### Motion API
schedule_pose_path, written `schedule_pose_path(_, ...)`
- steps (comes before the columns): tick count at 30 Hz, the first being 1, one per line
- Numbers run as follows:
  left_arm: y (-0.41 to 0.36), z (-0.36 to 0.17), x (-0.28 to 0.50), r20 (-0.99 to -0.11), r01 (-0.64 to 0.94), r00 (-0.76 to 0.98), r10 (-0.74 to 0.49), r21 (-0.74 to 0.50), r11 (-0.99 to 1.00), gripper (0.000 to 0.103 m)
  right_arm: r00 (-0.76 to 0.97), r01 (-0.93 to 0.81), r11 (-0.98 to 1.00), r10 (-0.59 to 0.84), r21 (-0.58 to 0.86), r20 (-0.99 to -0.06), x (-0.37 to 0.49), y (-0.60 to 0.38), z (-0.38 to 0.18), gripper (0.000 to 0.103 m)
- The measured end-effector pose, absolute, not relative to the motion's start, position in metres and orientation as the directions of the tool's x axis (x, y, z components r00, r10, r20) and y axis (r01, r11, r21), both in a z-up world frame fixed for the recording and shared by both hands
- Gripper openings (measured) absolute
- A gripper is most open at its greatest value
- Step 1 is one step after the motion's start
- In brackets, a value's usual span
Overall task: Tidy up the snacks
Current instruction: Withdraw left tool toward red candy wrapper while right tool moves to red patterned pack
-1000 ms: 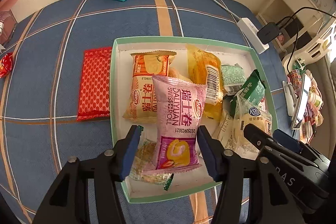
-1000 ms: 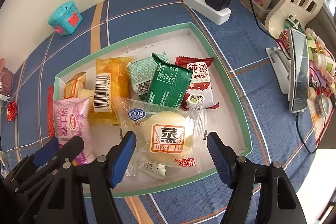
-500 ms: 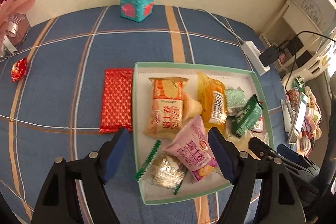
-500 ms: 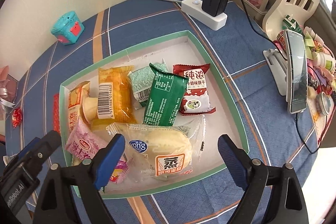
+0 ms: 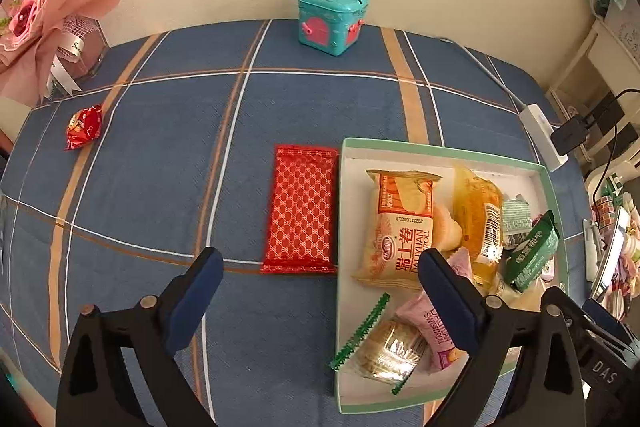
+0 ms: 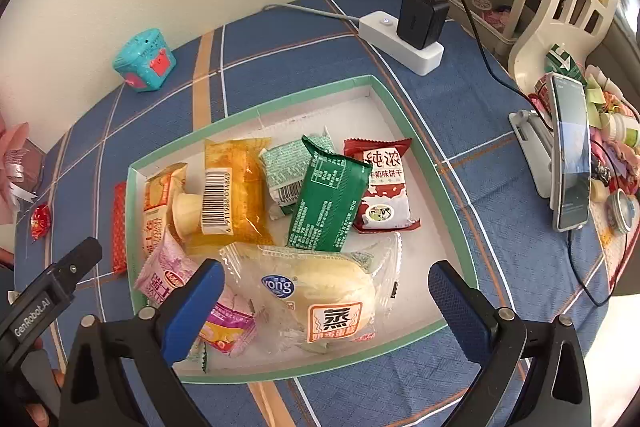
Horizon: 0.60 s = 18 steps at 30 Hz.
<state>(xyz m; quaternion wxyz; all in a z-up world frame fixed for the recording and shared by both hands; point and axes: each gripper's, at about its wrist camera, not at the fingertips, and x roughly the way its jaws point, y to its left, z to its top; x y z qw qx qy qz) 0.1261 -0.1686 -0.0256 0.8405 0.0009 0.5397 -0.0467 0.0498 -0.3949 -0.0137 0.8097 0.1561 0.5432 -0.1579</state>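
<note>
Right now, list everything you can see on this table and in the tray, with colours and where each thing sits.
tray: 1, green-rimmed white, centre of table
snack packets in tray: about eight, mixed colours, piled inside
red flat packet: 1, on cloth beside tray
small red candy: 1, far side of cloth
teal toy box: 1, by wall
power strip: 1, white, black charger plugged in
phone: 1, on stand at table edge
left hand-held gripper: jaws opening, empty
right hand-held gripper: jaws opening over clear bun packet
</note>
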Motion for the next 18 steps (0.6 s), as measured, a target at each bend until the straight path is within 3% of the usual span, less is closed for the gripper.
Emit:
schedule_pose_path(6,-0.165,-0.020,0.125,-0.886,0.091,0.463,-0.033,0.011,0.996,0.098,0.441,0.390,0.912,-0.065,0.126,-0.895,0.049,-0.389,-0.004,0.103)
schedule_pose_path(18,-0.131,-0.001,0.130,-0.853,0.033,0.522,-0.013,0.005,0.999,0.098,0.560,0.302,0.939,-0.033,0.167,-0.828,0.055,-0.361,0.008,0.103)
